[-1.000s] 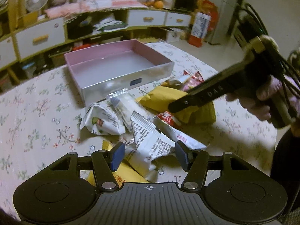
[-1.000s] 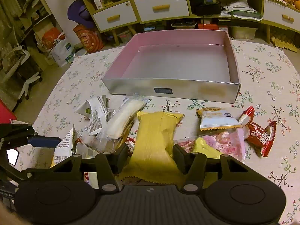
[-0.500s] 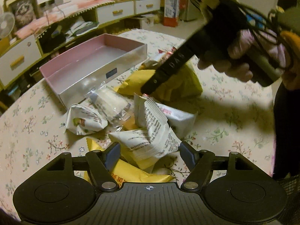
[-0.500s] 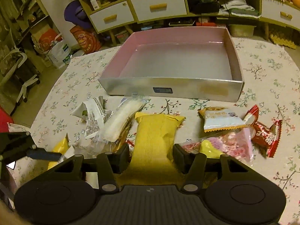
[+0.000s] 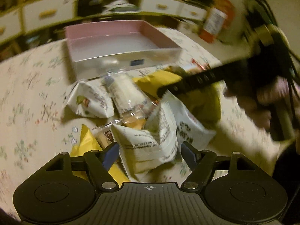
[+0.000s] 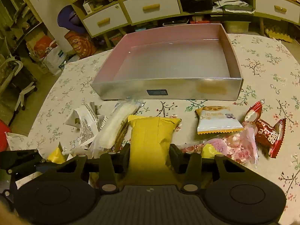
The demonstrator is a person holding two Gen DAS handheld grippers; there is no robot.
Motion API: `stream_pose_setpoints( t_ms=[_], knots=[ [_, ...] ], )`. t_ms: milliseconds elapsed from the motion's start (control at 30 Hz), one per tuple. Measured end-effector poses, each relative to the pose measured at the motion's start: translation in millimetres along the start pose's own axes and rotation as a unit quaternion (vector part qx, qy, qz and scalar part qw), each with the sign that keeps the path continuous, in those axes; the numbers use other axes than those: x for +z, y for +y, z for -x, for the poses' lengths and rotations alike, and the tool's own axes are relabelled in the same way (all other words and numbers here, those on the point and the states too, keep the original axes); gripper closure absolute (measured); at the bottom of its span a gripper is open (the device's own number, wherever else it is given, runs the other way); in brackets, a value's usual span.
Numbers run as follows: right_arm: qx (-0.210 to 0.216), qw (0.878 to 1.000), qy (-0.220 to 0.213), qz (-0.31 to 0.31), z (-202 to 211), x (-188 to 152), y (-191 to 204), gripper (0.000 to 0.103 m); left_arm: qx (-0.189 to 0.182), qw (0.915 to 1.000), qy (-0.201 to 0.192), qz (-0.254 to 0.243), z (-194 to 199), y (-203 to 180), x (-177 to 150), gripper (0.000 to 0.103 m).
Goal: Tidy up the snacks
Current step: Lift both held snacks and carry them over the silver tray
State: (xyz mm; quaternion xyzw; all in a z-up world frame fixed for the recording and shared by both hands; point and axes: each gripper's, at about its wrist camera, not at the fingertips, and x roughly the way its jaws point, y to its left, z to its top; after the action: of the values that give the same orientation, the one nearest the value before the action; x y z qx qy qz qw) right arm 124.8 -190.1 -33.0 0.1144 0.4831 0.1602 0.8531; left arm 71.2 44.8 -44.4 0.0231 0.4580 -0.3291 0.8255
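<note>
A pile of snack packets lies in front of an empty silver box with a pink inside [image 6: 174,56], also in the left wrist view [image 5: 120,46]. My left gripper [image 5: 150,152] has its jaws wide on either side of a white printed packet [image 5: 150,140]; the view is blurred. My right gripper [image 6: 149,152] is shut on a yellow packet [image 6: 150,136] and also shows from the side in the left wrist view [image 5: 189,82]. A clear-wrapped white bar [image 6: 114,127] lies left of the yellow packet.
Right of the yellow packet lie a pale blue packet [image 6: 217,120], a pink packet [image 6: 234,146] and a red packet [image 6: 266,131]. The floral tablecloth [image 6: 271,65] covers a round table. Drawers and shelves [image 6: 150,7] stand behind it.
My left gripper has swung back toward the box, the white printed packet still between its open jaws. My right gripper holds the yellow packet and has barely moved.
</note>
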Motion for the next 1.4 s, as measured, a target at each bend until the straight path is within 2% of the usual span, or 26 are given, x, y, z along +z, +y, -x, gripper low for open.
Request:
stream_pose_setpoints(
  t_ms=[133,267,300,433,567,633,733,833,1100,1400],
  knots=[
    [0.001,1.0,0.001,-0.008,2.1,0.1,-2.1,0.093,-0.012,0.9954,-0.015,0.093,0.6,14.5,2.7,0.028],
    [0.006,1.0,-0.001,-0.017,10.3,1.0,-5.2,0.094,0.011,0.9907,-0.017,0.135,-0.8,13.9,5.5,0.035],
    [0.008,1.0,-0.005,-0.017,13.7,1.2,-6.4,0.094,0.025,0.9905,-0.017,0.134,-0.9,10.5,5.5,0.039],
    [0.016,0.999,-0.014,-0.03,22.5,0.9,-16.1,0.094,0.06,0.9918,-0.014,0.112,-2.9,-7.6,1.9,0.04],
    [0.024,0.999,-0.013,-0.043,27.2,-4.1,-29.3,0.094,0.094,0.9925,-0.007,0.078,-12.0,-26.0,-2.9,0.037],
    [0.031,0.998,-0.015,-0.044,28.8,-6.1,-31.8,0.094,0.114,0.9909,-0.006,0.071,-14.7,-31.0,-4.7,0.039],
    [0.041,0.998,-0.016,-0.047,31.3,-8.8,-37.2,0.094,0.127,0.9887,-0.013,0.079,-14.5,-34.9,-6.7,0.048],
    [0.062,0.996,-0.02,-0.063,36.3,-10.4,-45.2,0.094,0.128,0.987,-0.015,0.096,-9.9,-35.7,-6.0,0.057],
    [0.11,0.987,-0.035,-0.108,51.5,-5.1,-53.2,0.094,0.108,0.9856,-0.033,0.126,17.1,-32.7,5.5,0.058],
    [0.117,0.985,-0.067,-0.104,62.6,27.7,-52.5,0.094,0.085,0.9863,-0.058,0.128,31.3,-19.6,51.1,0.058]
  ],
)
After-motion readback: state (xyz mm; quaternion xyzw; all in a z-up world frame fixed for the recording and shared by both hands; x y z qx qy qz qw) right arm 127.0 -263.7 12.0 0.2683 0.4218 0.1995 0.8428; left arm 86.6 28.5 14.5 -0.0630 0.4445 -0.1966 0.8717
